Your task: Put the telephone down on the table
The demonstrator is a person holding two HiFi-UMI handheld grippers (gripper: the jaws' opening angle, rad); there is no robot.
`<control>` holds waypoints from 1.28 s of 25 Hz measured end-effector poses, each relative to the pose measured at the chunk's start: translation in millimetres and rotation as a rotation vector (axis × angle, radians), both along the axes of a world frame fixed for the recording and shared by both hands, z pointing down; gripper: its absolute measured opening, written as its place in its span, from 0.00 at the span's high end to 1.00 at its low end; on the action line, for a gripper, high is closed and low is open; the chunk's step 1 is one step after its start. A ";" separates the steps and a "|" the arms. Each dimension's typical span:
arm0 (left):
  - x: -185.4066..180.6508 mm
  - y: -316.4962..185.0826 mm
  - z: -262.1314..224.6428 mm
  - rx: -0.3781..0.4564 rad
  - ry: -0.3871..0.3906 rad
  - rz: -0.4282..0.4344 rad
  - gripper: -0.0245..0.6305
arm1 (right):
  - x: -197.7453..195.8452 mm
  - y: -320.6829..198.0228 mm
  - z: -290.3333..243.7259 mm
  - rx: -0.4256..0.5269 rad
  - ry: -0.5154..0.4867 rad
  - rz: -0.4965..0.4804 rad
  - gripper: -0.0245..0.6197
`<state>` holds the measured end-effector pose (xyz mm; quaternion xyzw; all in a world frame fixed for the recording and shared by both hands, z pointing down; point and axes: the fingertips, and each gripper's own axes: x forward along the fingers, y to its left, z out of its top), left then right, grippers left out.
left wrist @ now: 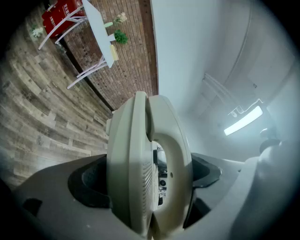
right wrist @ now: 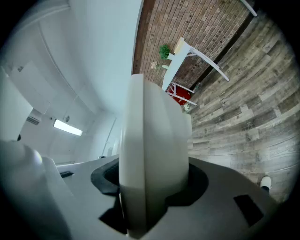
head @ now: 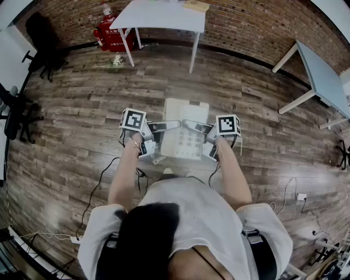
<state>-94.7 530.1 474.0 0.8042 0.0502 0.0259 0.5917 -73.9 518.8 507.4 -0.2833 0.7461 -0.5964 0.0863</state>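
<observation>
A cream push-button telephone (head: 186, 131) hangs in the air in front of me, above the wooden floor, with its keypad facing up. My left gripper (head: 164, 127) clamps its left side and my right gripper (head: 197, 127) its right side. The left gripper view shows the telephone (left wrist: 140, 173) edge-on with its handset, wedged between the jaws of the left gripper (left wrist: 147, 180). The right gripper view has the telephone's body (right wrist: 150, 150) filling the gap in the right gripper (right wrist: 150, 183). The white table (head: 164, 13) stands further off by the brick wall.
Red boxes (head: 109, 38) sit beside the white table's legs, near a small plant (head: 116, 61). Black office chairs (head: 41, 41) stand at the left and a second table (head: 325, 76) at the right. Cables (head: 104, 180) trail over the floor around me.
</observation>
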 end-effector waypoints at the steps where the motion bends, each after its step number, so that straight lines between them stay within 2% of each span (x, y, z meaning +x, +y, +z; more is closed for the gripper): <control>1: 0.1 -0.8 0.3 0.002 0.001 -0.004 0.26 | 0.1 -0.7 0.1 -0.001 0.003 -0.003 0.57; 10: -7.1 -6.0 3.3 0.016 0.016 -0.029 0.26 | -6.2 -7.2 3.0 0.022 0.030 -0.034 0.57; 14: -12.5 -9.7 0.5 0.013 0.028 -0.026 0.26 | -12.2 -10.4 1.3 0.014 0.018 -0.021 0.57; 18: -15.4 -14.2 -4.3 0.030 0.032 -0.024 0.26 | -13.4 -15.7 -3.5 0.046 0.023 -0.015 0.57; 32: -12.1 -22.6 6.3 -0.016 0.044 -0.024 0.26 | -6.7 -21.9 8.6 0.015 0.017 0.001 0.57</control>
